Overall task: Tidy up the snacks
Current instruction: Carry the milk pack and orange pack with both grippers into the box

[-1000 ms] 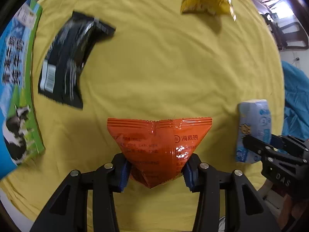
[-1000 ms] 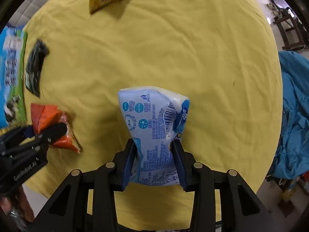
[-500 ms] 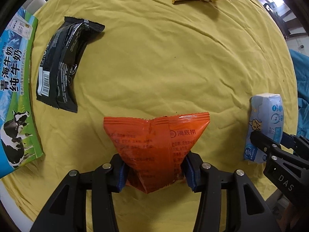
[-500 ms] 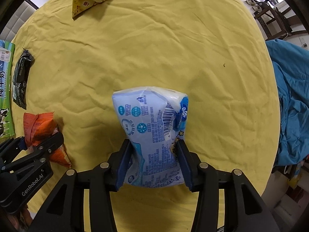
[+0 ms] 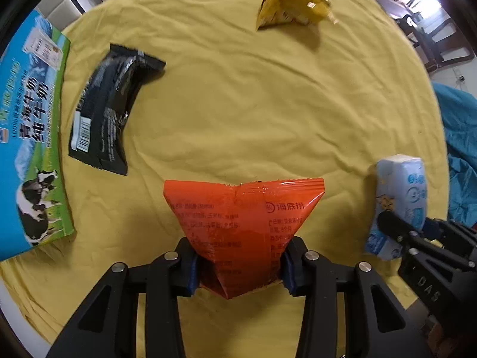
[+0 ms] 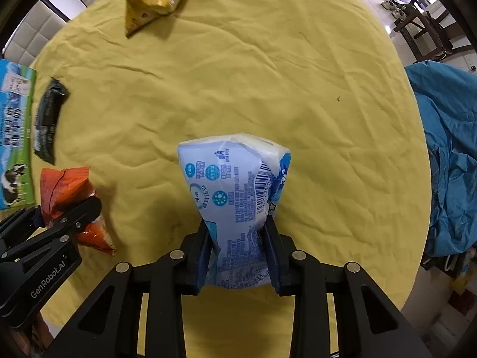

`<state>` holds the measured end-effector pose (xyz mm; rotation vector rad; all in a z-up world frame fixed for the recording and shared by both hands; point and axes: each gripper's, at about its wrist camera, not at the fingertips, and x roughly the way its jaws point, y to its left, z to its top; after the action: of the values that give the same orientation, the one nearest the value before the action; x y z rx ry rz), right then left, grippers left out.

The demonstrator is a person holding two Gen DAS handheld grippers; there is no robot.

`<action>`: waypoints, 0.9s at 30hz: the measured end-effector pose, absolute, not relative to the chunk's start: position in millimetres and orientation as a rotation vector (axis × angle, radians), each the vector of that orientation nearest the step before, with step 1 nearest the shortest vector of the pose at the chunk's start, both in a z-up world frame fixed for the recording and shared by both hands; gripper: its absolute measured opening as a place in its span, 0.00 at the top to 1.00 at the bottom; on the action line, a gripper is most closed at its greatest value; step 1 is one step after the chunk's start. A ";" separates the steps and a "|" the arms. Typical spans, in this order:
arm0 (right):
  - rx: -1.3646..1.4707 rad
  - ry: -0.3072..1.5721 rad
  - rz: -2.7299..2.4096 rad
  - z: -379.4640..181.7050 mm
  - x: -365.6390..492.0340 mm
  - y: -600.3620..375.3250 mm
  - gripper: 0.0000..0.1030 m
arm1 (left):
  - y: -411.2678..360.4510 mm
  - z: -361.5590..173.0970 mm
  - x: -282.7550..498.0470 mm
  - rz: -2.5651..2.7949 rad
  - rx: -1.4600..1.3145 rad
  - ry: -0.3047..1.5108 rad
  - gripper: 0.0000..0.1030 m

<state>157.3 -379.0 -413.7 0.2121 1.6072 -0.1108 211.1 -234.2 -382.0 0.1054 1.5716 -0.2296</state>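
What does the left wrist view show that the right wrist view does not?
Left wrist only: the red printed text on the orange foil packet clamped in the left gripper. Right wrist only: the barcode side of the pale blue plastic pack clamped in the right gripper. Both: yellow tablecloth, black wrapper, yellow foil bag, blue-green milk carton box.
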 end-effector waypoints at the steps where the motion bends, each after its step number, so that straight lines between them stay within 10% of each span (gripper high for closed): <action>1: 0.214 1.599 -0.107 -410.8 156.2 -382.2 0.67 | -237.1 -375.8 212.1 -0.235 0.101 1.561 0.63; 27: 0.235 1.362 0.188 -243.5 195.4 -295.5 0.67 | -109.5 -215.7 213.1 -0.212 -0.074 1.287 0.63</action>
<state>195.4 -295.5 -243.5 0.2351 1.3620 0.1885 213.1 -109.5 -215.7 -0.0743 1.2865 -0.2121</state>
